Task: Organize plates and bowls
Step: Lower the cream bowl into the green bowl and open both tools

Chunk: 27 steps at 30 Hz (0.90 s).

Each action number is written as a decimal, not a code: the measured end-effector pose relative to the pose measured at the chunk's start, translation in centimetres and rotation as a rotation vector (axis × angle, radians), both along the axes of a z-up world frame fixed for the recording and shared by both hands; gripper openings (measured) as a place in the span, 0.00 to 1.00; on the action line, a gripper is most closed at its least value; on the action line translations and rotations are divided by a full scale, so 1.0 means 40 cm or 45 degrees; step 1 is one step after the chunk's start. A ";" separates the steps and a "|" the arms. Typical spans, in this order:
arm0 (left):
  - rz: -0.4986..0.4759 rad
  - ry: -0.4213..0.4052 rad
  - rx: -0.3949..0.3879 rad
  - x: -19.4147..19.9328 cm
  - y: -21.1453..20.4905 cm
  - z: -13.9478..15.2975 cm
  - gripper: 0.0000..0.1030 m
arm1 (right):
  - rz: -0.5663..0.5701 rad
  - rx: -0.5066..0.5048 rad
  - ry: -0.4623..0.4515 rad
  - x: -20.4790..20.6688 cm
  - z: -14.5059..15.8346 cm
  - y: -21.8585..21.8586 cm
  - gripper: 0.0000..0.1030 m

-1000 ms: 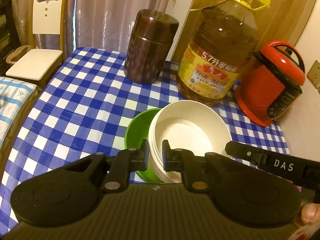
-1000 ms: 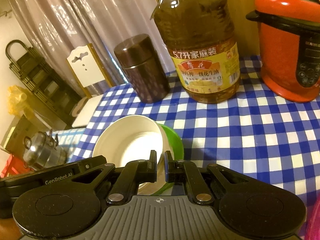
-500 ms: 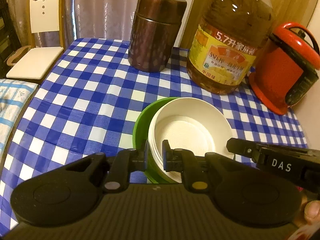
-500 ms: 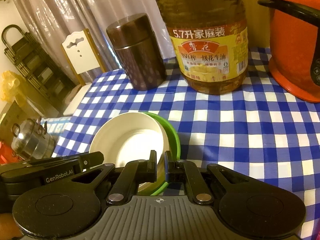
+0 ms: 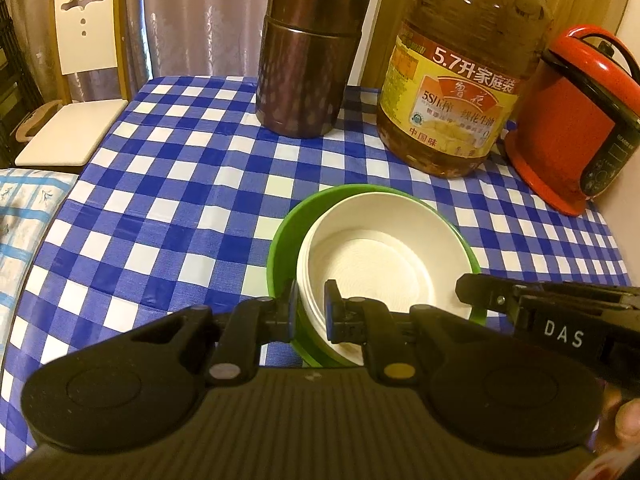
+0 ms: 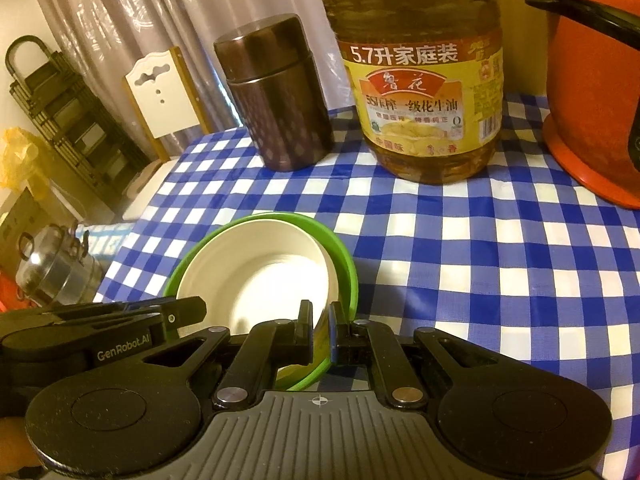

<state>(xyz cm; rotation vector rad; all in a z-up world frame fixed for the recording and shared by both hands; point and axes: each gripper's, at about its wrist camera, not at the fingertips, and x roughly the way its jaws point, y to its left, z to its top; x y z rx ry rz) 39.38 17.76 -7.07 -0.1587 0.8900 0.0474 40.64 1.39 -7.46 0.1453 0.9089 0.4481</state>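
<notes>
The white bowl (image 5: 384,256) sits nested inside the green bowl (image 5: 286,240), and the pair rests on the blue-checked tablecloth (image 5: 168,200) near the front of the table. My left gripper (image 5: 311,304) is clamped on the near rims of both bowls, one finger outside the green wall and the other inside the white bowl. My right gripper (image 6: 320,330) is clamped on the stacked rims at the opposite side, one finger inside the white bowl (image 6: 264,280) and one outside the green bowl (image 6: 344,264). Each gripper shows at the edge of the other's view. Behind the bowls stand a brown canister (image 5: 310,56), a big oil bottle (image 5: 464,80) and a red cooker (image 5: 576,120). A white chair (image 5: 76,80) stands beyond the table's far left corner.
</notes>
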 end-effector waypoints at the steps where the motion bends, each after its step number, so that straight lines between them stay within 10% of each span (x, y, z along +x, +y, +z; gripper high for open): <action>1: 0.001 -0.002 0.002 0.001 0.000 -0.001 0.11 | 0.003 0.002 -0.001 0.002 -0.003 -0.001 0.07; 27: 0.111 -0.165 -0.112 -0.190 0.024 0.085 0.30 | -0.050 0.136 -0.037 -0.131 0.077 -0.105 0.24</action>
